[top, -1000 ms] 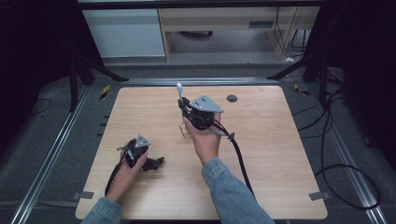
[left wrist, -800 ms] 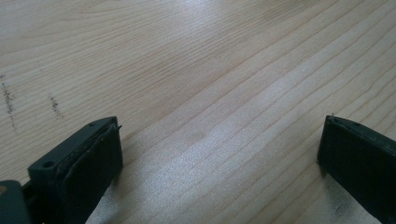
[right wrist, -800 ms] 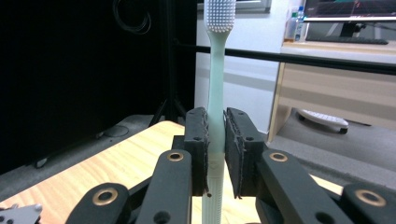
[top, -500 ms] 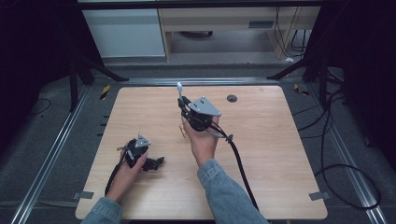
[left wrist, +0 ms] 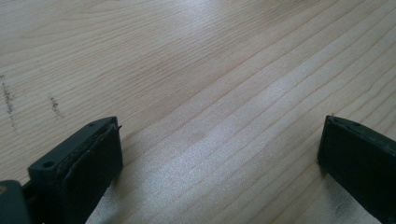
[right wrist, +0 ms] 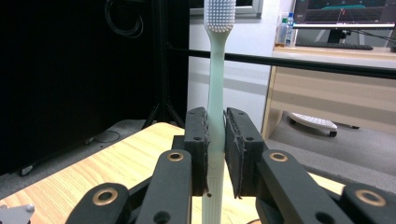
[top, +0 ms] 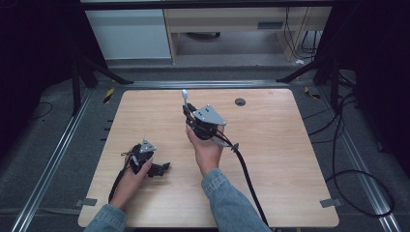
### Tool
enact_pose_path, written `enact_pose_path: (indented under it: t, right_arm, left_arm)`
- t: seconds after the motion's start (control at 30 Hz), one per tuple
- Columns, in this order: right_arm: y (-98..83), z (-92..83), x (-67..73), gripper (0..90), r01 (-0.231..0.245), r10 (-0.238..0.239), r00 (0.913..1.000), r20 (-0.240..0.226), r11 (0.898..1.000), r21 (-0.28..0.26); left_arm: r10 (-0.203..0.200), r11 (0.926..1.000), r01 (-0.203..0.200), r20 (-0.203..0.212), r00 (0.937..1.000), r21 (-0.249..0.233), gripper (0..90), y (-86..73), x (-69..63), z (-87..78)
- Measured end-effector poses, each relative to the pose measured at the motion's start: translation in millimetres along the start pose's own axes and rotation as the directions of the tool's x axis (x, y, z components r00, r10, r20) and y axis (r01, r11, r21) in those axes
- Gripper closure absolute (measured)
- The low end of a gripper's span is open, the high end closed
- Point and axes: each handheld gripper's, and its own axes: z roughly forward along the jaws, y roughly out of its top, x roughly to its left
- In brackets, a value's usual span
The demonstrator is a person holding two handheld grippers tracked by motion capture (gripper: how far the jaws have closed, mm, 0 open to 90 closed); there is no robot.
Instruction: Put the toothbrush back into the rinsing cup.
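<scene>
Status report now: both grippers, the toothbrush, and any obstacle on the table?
Right gripper shut on toothbrush, bristle end pointing away from the hand. Left gripper open, low over bare table. Small dark disc near far edge, not in the way.

A light wooden table (top: 270,159) was set on a grey carpeted floor (top: 48,159), with metal rails (top: 46,169) laid along both sides. Beyond the table's far edge, a white cabinet (top: 128,34) and a wooden desk (top: 227,21) were placed against the back. Black cables (top: 358,183) were coiled on the floor, and the surroundings were left dark.
</scene>
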Motion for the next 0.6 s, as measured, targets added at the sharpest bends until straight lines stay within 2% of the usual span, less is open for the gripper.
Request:
enact_pose_path:
  t: [0.33, 0.6]
  right_arm:
    - [-6.5, 1.6, -1.5, 79.3, 0.011, -0.012, 0.9999, 0.002, 1.000, 0.018]
    - [-16.2, 5.4, -4.4, 79.3, -0.002, 0.002, 1.0000, -0.001, 0.999, 0.044]
  left_arm:
    - [0.000, 1.0000, 0.000, 0.001, 1.0000, 0.000, 0.0, 0.0, 0.0, 0.0]
    - [0.002, 1.0000, -0.002, 0.001, 1.0000, 0.003, 0.0, 0.0, 0.1, -0.2]
